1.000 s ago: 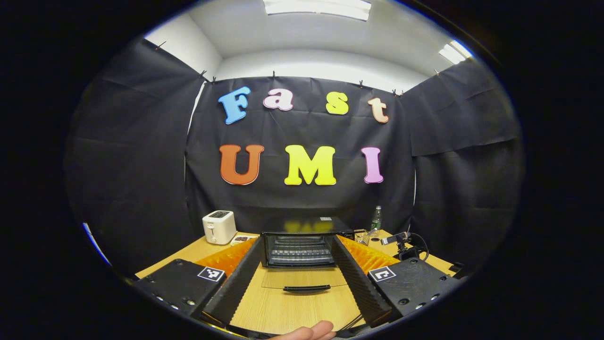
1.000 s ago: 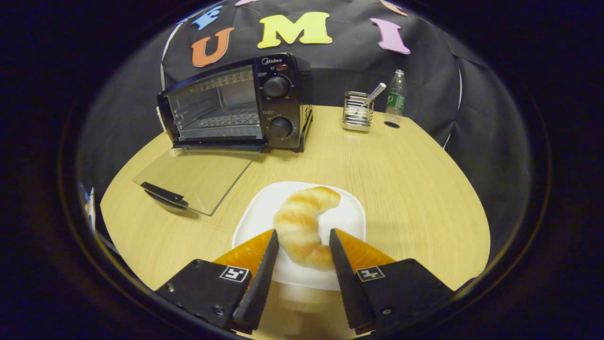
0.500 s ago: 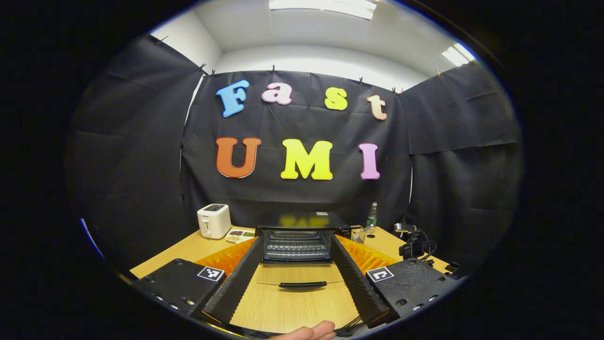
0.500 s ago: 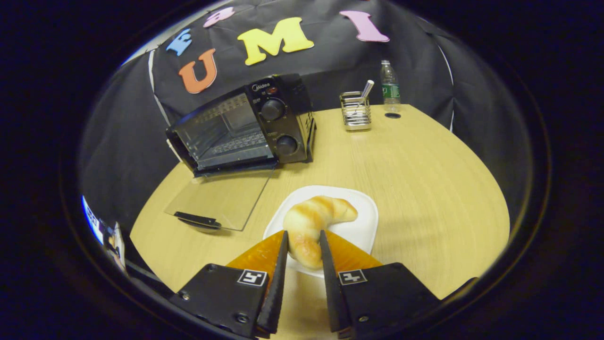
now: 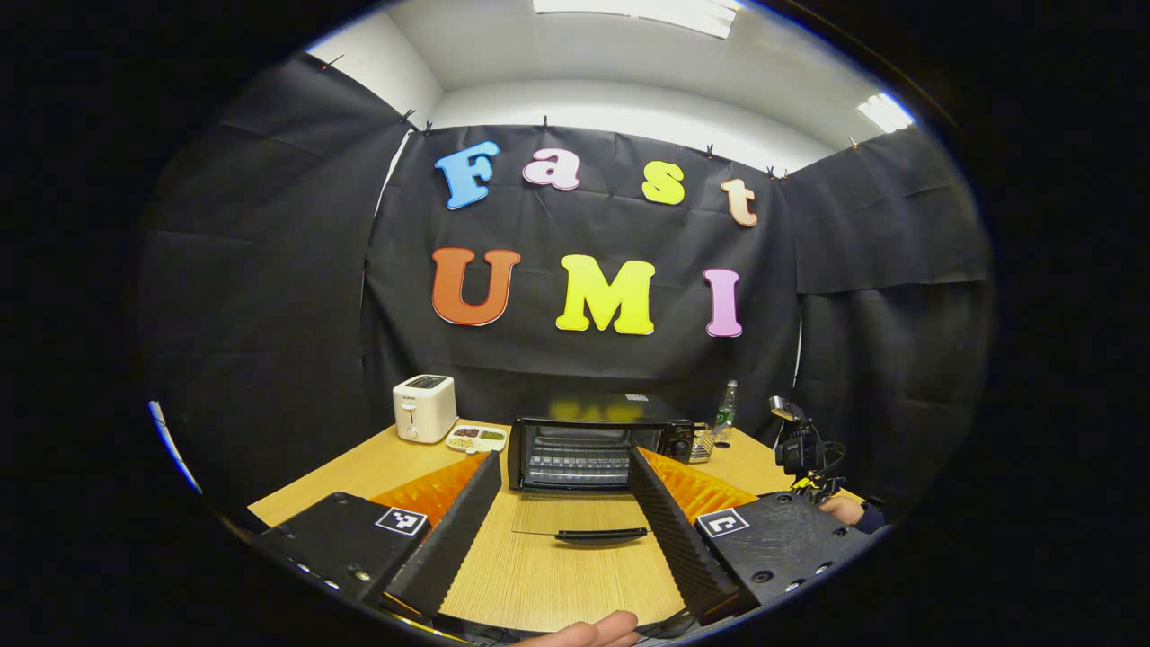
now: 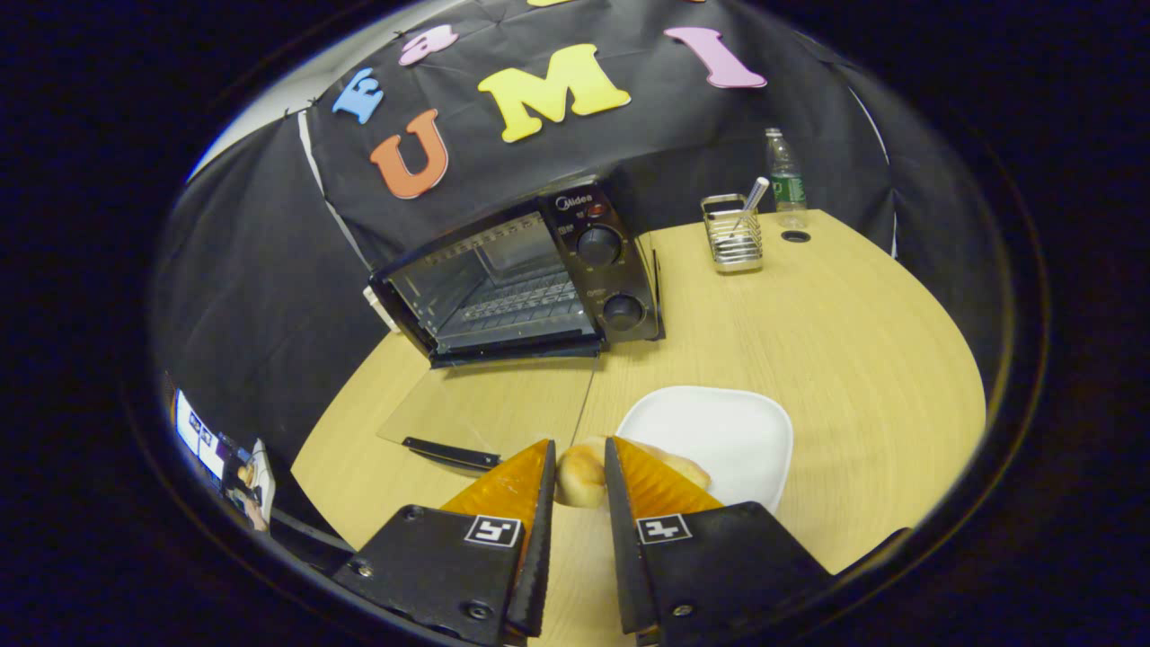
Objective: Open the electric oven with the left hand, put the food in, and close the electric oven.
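The black electric oven [image 6: 530, 279] stands with its glass door [image 6: 494, 404] folded down flat on the table, handle [image 6: 449, 454] at the near edge. My right gripper [image 6: 579, 449] is shut on a golden croissant [image 6: 575, 476], held just left of the white plate [image 6: 719, 431], which is bare. In the left gripper view the oven [image 5: 593, 440] faces me with its door handle [image 5: 600, 535] lying between my fingers. My left gripper [image 5: 561, 458] is open, holds nothing, and is back from the door.
A wire utensil holder [image 6: 735, 238] and a plastic bottle [image 6: 786, 175] stand at the table's far right. A white toaster [image 5: 424, 406] and a small snack tray [image 5: 476, 438] sit left of the oven. A hand with the other gripper [image 5: 800, 445] shows at the right.
My right gripper shut on the croissant and lifted it off the plate toward the oven side. My left gripper drew back from the open oven door.
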